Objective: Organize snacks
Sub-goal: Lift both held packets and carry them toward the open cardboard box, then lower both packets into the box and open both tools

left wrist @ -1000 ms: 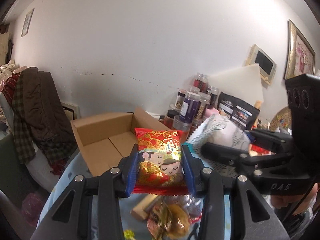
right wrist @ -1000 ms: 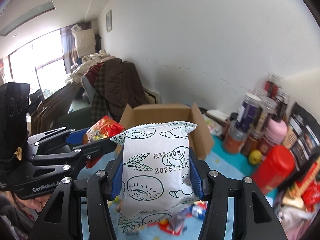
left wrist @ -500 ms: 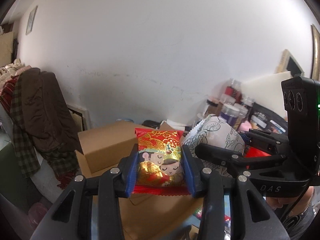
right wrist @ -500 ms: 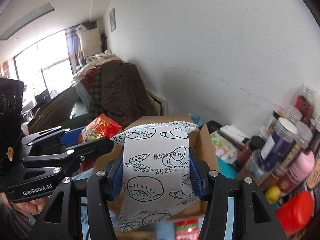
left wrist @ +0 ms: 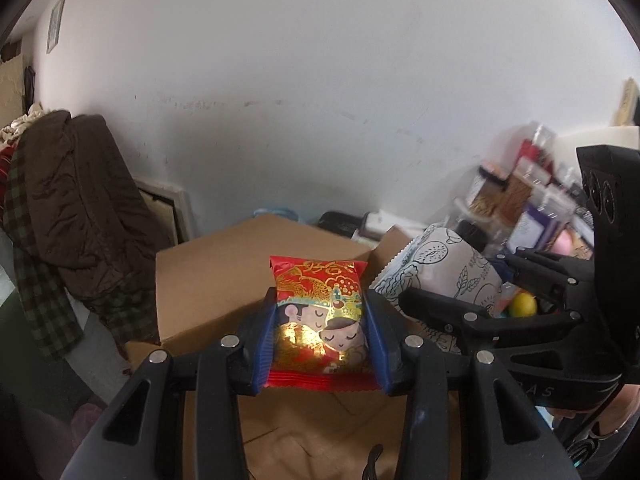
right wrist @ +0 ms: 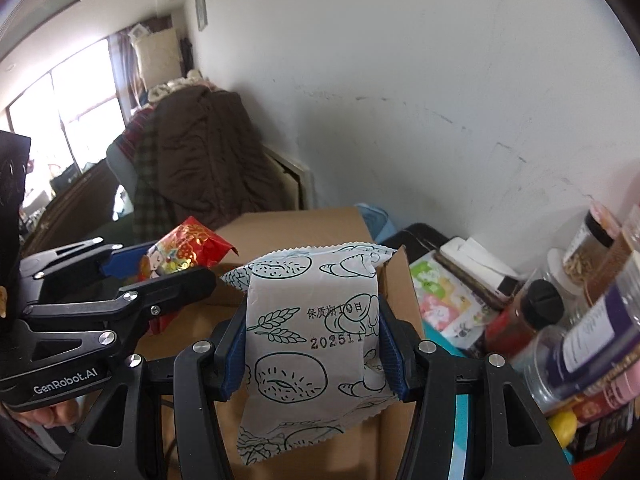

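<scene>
My left gripper (left wrist: 321, 316) is shut on a red and gold snack packet (left wrist: 320, 308) with two cartoon faces, held over the open cardboard box (left wrist: 208, 280). My right gripper (right wrist: 312, 340) is shut on a white snack packet (right wrist: 312, 320) printed with green bread drawings, also over the box (right wrist: 396, 292). The two grippers are side by side: the right gripper and white packet (left wrist: 440, 268) show at the right of the left wrist view, and the left gripper with the red packet (right wrist: 180, 252) shows at the left of the right wrist view.
Jars and bottles (right wrist: 580, 300) crowd the right beside the box, with a yellow ball (right wrist: 562, 426) and flat packets (right wrist: 444, 292) near them. A brown coat (left wrist: 80, 200) hangs on a chair at the left. A white wall stands behind the box.
Both grippers have moved forward and over the cardboard box, each still holding its packet. The loose snacks on the table have dropped out of view below.
</scene>
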